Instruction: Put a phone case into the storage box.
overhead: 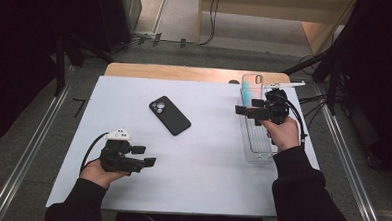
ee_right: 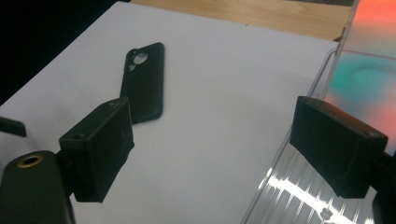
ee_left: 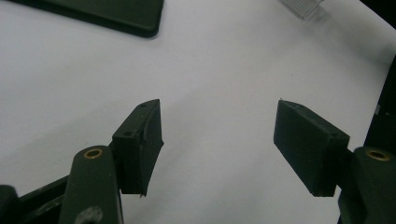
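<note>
A black phone lies camera side up on the white table, left of centre; it also lies beyond the jaws in the right gripper view. At the right, a clear plastic tray holds an iridescent phone case propped at its far end. My right gripper hovers over the tray's left wall, open, pointing left toward the black phone, with nothing held. Near the front left, my left gripper stands open above bare table.
The table's wooden far edge shows behind the white sheet. Dark curtains and metal floor rails flank both sides. In the left gripper view the black phone's corner and a corner of the clear tray sit at the top.
</note>
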Demonstrator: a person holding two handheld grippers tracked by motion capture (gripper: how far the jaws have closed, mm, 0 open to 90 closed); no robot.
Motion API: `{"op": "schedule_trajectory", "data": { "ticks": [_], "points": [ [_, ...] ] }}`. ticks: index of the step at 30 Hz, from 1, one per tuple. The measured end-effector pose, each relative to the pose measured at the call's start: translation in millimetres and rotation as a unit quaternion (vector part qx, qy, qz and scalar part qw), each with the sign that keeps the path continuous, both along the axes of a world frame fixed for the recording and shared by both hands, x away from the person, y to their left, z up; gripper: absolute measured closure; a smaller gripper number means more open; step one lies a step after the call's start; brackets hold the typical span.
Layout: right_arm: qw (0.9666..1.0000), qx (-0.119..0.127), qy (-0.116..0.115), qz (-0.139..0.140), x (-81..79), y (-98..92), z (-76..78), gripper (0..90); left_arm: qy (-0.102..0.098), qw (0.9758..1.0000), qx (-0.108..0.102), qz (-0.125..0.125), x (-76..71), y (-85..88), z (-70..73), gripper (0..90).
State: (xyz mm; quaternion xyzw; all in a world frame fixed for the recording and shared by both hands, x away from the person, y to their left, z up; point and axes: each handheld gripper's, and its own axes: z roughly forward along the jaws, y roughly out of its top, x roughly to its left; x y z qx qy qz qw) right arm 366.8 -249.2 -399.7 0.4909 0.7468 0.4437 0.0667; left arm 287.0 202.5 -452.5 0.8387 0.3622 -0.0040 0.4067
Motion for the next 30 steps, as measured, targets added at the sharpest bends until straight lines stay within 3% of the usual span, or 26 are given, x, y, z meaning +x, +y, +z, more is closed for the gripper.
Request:
{"op": "schedule_trajectory", "data": {
  "ticks": [4, 10, 16, 30],
  "points": [
    [0.9997, -0.008, -0.005, 0.021, -12.5, 3.0, -0.1, 12.8, 0.004, 1.0, -0.003, -0.003, 2.2, -0.4, 0.9, 33.1],
    [0.9988, -0.002, -0.002, 0.049, -30.0, 5.6, -4.0, 21.9, 0.016, 0.9998, -0.007, -0.005, 5.0, -0.8, 1.4, 33.1],
    [0.9972, -0.027, -0.01, 0.069, -45.8, 14.9, -9.6, 22.1, 0.013, 0.9999, -0.008, -0.007, 3.6, -0.7, 2.3, 33.1],
    [0.9919, -0.02, -0.008, 0.125, -84.9, 16.9, -30.3, 22.5, 0.007, 0.9998, -0.011, -0.016, -2.9, 0.3, 3.1, 33.1]
  ]
}}
